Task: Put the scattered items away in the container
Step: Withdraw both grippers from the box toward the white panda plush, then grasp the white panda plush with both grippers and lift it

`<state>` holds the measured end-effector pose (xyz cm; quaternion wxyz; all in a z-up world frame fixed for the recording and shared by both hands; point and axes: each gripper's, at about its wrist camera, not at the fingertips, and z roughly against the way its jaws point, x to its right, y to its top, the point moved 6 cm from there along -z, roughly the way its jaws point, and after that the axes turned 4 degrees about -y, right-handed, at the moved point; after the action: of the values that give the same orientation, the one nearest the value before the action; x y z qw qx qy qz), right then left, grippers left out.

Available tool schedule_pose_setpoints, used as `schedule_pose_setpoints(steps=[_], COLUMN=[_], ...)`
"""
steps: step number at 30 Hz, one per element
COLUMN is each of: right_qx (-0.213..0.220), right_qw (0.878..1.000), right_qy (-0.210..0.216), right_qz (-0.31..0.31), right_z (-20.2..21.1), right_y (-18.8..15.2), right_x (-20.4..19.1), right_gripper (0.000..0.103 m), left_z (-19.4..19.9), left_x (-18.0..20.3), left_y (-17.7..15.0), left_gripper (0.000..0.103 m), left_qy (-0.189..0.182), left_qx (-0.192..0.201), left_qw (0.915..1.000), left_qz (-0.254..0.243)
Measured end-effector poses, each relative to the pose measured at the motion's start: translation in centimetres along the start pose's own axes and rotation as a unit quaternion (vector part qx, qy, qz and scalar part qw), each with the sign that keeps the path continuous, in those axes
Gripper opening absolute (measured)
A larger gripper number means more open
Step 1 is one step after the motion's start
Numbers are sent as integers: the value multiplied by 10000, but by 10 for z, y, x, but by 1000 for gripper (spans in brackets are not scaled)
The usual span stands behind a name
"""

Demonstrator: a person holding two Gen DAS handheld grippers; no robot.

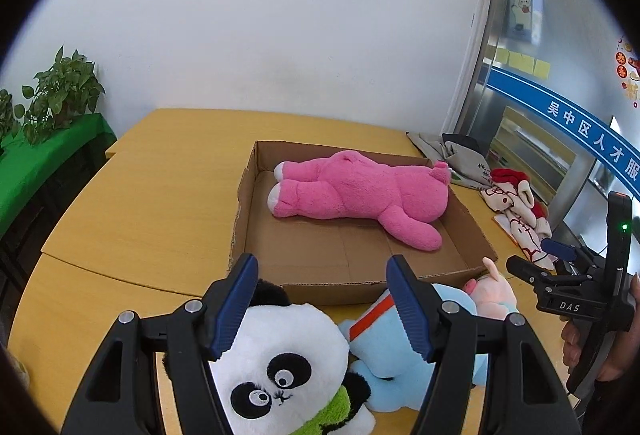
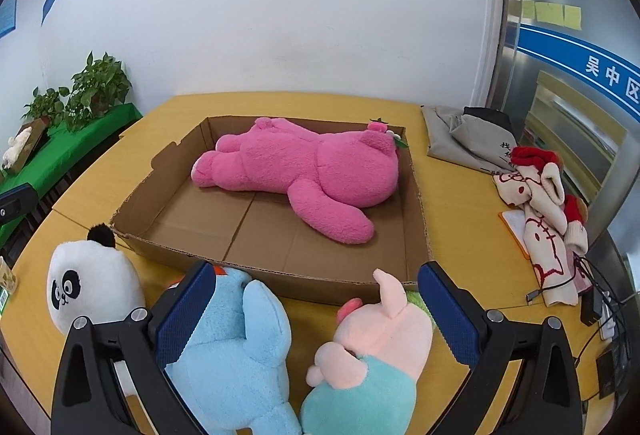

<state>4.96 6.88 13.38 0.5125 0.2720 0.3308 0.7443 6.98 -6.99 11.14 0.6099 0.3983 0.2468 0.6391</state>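
Observation:
A shallow cardboard box sits mid-table with a big pink plush lying inside. In front of the box lie a panda plush, a light blue plush and a pink pig plush in teal. My left gripper is open just above the panda's head. My right gripper is open over the blue plush and the pig; it also shows at the right of the left wrist view.
The yellow table holds a grey cloth bag and red-and-white fabric toys at the right, with cables near the right edge. Potted plants stand on a green shelf at the left.

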Motion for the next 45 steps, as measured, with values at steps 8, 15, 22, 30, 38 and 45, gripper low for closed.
schedule_pose_setpoints(steps=[8, 15, 22, 30, 38, 45], right_qx=[-24, -114, -160, -180, -193, -238], right_qw=[9999, 9999, 9999, 9998, 9994, 9801], right_qy=[-28, 43, -16, -21, 277, 1624], right_qz=[-101, -48, 33, -107, 4, 1119], right_z=[0, -8, -11, -12, -13, -6], right_y=[-6, -12, -13, -20, -26, -43], right_x=[7, 3, 8, 6, -4, -89], right_gripper=[102, 102, 102, 102, 102, 103], left_z=[-6, -6, -7, -16, -15, 11], left_x=[0, -5, -5, -2, -10, -58], left_y=[-2, -11, -19, -21, -28, -58], left_gripper=[66, 66, 66, 66, 66, 66], left_qy=[-97, -80, -136, -263, -308, -173], left_qx=[-15, -65, -98, -232, -275, -228], left_qw=[10000, 9999, 9994, 9993, 9989, 9967], left_qz=[1, 138, 302, 146, 212, 764])
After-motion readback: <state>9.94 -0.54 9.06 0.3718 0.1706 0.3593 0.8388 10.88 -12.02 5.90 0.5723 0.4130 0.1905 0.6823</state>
